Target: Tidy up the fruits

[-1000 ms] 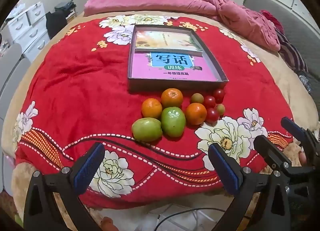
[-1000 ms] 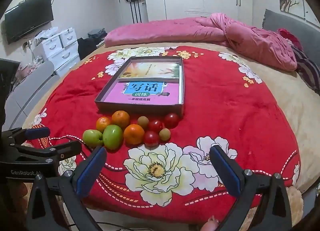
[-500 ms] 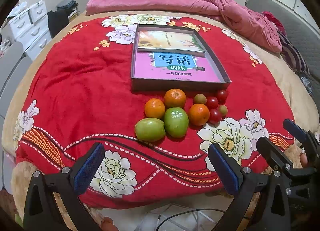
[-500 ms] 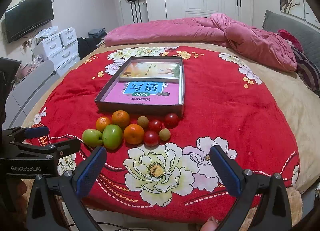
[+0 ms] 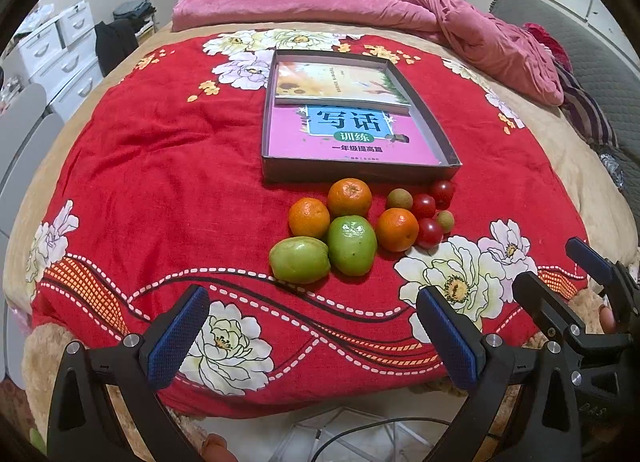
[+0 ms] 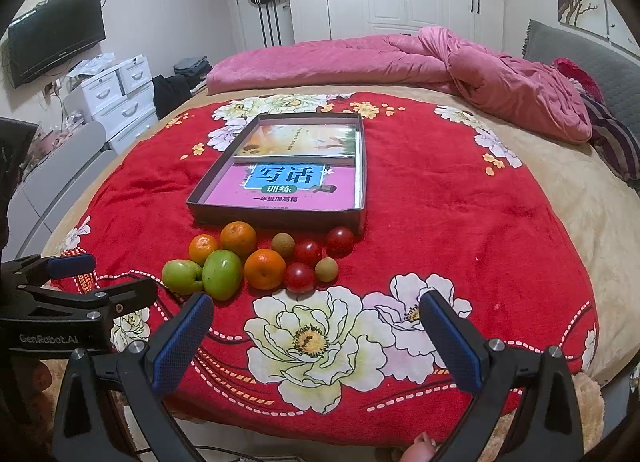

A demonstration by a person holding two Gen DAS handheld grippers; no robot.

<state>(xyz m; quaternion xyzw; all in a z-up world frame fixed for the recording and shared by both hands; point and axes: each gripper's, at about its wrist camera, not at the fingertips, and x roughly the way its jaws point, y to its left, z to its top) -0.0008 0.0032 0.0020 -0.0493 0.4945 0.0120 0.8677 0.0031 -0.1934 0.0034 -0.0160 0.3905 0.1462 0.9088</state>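
A cluster of fruit lies on the red flowered blanket just in front of a shallow grey tray [image 5: 360, 174] [image 6: 276, 216]. It holds two green apples [image 5: 300, 260] [image 6: 182, 276], three oranges [image 5: 349, 197] [image 6: 238, 238], three red cherry tomatoes [image 5: 429, 233] [image 6: 299, 277] and two small brownish-green fruits [image 5: 399, 199] [image 6: 283, 244]. My left gripper [image 5: 312, 334] is open and empty, hovering near the bed's front edge below the apples. My right gripper [image 6: 316, 338] is open and empty too, over the big white flower, right of the left gripper [image 6: 72, 282].
The tray holds two books, a pink one [image 5: 344, 138] in front and a yellow one [image 5: 340, 82] behind. A pink quilt [image 6: 440, 66] is bunched at the back of the bed. White drawers [image 6: 116, 94] stand at the left. A cable [image 5: 360, 430] lies on the floor below.
The left gripper has edged forward and up a little, so the fruit and tray sit slightly lower in its view. The right gripper has hardly moved. Both stayed open.
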